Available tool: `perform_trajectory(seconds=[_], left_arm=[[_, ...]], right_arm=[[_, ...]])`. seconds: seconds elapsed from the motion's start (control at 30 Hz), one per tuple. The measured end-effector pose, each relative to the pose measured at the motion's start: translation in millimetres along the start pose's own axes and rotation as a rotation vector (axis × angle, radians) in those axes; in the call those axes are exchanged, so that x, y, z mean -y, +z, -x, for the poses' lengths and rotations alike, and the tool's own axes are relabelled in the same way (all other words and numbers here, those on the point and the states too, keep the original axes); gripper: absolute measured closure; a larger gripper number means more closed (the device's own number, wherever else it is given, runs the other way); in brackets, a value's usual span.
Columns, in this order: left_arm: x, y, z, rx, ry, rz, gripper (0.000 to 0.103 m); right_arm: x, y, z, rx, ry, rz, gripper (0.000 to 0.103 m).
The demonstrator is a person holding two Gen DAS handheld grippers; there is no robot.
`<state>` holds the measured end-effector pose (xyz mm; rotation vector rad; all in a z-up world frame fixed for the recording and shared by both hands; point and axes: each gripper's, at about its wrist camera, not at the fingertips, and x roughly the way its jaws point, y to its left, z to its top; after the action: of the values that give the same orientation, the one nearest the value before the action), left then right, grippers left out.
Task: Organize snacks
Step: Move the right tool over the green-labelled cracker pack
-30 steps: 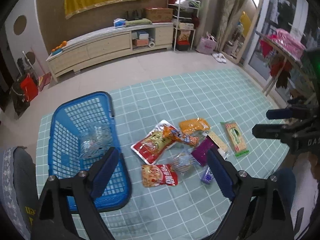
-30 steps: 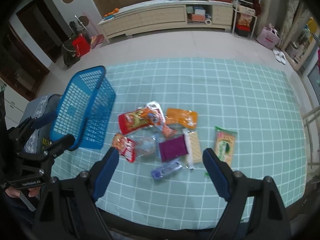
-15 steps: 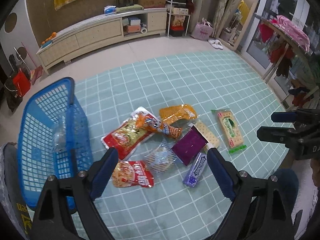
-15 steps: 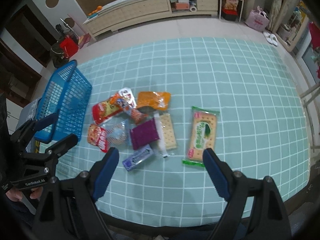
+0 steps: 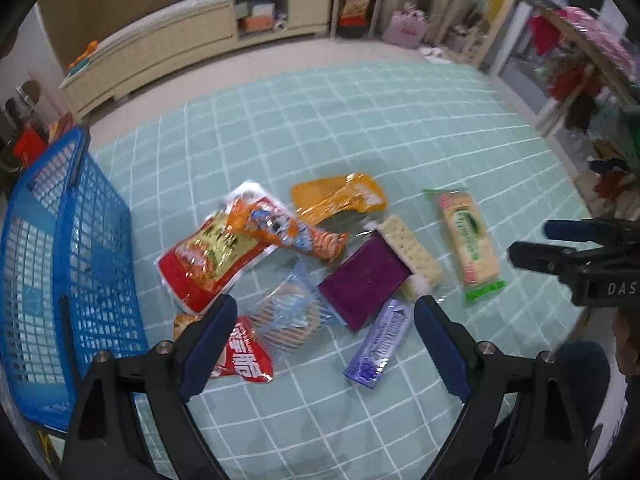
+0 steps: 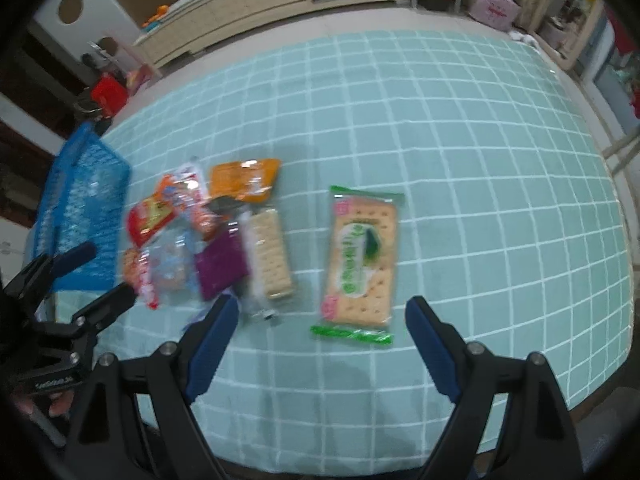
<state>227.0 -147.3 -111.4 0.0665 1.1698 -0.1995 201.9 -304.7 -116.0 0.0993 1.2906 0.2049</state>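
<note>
So the whole thing is happening on a mint green checked mat (image 5: pixel 360 120) spread over a pale floor, with a long cream sideboard (image 5: pixel 192 36) along the far wall and a pink bag (image 6: pixel 496 2) off in the far right corner. The snacks sit in a loose pile mid-mat: a red pouch (image 5: pixel 208 260), an orange packet (image 5: pixel 340 198), a purple packet (image 5: pixel 364 280), a clear cookie bag (image 5: pixel 288 312), a lilac bar (image 5: pixel 380 344) and a plain cracker sleeve (image 5: pixel 408 252), all touching or overlapping. A green-trimmed cracker pack (image 6: pixel 360 264) lies by itself just right of the pile. The blue basket (image 5: pixel 48 264) stands at the left edge of the mat, near the pile. The left view gives the pile sharp and close; the right one blurs it but shows that lone cracker pack dead centre. The left gripper (image 5: pixel 320 320) is spread wide above the cookie bag, gripping nothing. The right gripper (image 6: pixel 320 320) is just as wide over the cracker pack, also empty-handed.
</note>
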Motion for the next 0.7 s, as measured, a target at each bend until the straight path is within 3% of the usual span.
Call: perform_trajectory(seconds=[0.17, 0.3, 0.53, 0.7], left_arm=[[-2.3, -1.5, -19.8, -0.039, 0.002, 0.035, 0.014], [-10.4, 0.3, -37.3, -0.094, -0.007, 0.08, 0.014], [-24.3, 0.2, -65.3, -0.158, 0.011, 0.145, 0.014], [-36.3, -2.2, -83.1, -0.189, 0.015, 0.2, 0.014]], right_arm=[[10.3, 8.2, -19.6, -0.016, 0.001, -0.025, 0.015], [21.7, 14.5, -36.1, -0.006, -0.09, -0.05, 0.015], [27.3, 14.1, -60.2, -0.018, -0.027, -0.038, 0.015], [30.7, 11.4, -66.6, 0.0, -0.06, -0.022, 0.015]])
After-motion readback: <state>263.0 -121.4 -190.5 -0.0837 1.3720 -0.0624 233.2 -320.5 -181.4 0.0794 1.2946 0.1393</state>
